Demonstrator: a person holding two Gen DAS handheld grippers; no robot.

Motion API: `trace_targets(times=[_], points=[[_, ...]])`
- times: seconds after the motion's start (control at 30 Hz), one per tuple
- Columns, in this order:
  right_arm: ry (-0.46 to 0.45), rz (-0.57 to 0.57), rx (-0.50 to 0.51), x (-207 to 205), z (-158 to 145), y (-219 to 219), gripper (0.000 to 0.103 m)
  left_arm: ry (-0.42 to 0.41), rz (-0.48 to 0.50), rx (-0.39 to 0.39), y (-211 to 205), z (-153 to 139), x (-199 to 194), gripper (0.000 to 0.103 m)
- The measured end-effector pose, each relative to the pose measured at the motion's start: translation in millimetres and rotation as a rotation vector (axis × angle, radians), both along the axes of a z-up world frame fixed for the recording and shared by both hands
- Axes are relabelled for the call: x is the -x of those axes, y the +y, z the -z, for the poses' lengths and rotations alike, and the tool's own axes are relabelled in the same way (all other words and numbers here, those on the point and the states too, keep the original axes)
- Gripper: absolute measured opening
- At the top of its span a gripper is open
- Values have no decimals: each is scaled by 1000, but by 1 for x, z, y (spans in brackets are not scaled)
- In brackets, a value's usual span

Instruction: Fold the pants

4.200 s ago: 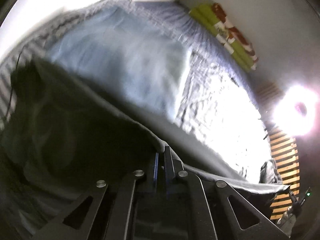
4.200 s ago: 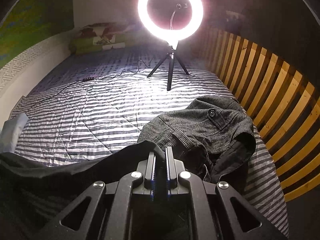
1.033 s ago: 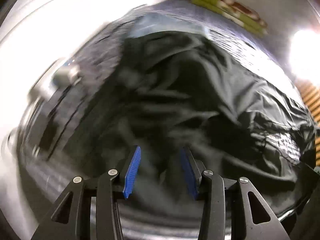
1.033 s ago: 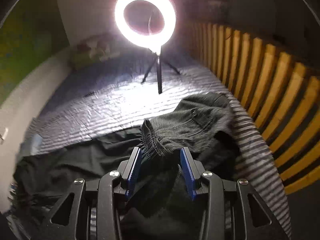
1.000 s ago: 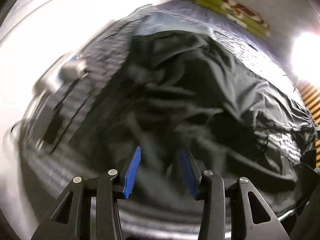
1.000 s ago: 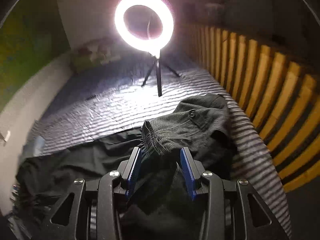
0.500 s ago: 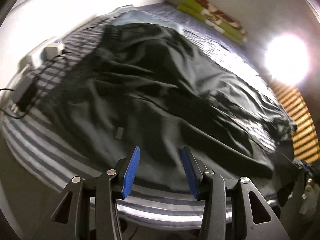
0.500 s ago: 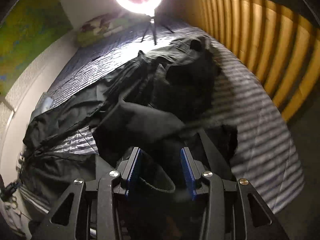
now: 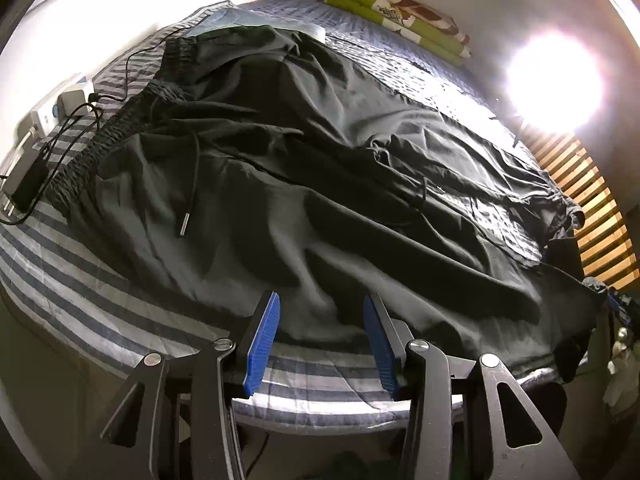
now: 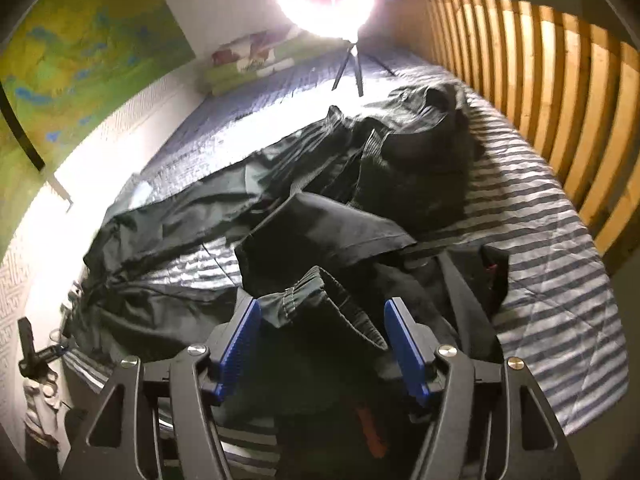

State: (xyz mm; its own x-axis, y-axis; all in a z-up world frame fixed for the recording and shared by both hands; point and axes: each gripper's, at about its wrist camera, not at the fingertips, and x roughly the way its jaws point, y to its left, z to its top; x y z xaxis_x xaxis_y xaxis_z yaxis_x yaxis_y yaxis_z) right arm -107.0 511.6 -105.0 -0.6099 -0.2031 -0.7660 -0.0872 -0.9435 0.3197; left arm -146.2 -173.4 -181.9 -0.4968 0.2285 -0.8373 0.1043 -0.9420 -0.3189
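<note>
The black pants lie spread and rumpled across the striped bed, ahead of our left gripper, a cuff lying between the jaws of our right gripper. Both pairs of jaws stand released, holding nothing. We judge the cloth thin, limp and slippery, so we'd pinch cuff and waistband.
</note>
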Motion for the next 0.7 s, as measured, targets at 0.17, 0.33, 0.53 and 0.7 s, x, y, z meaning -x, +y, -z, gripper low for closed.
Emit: trace_targets(times=[0.17, 0.33, 0.53, 0.7], points=[[-5, -22, 71, -11, 6, -4, 9, -1, -8, -3, -3, -1, -4, 47], [110, 43, 225, -58, -31, 1, 8, -16, -16, 0, -5, 3, 2, 47], [237, 92, 174, -64, -91, -14, 8, -27, 2, 10, 6, 9, 10, 47], [127, 199, -21, 12, -71, -25, 8, -42, 21, 44, 19, 13, 13, 47]])
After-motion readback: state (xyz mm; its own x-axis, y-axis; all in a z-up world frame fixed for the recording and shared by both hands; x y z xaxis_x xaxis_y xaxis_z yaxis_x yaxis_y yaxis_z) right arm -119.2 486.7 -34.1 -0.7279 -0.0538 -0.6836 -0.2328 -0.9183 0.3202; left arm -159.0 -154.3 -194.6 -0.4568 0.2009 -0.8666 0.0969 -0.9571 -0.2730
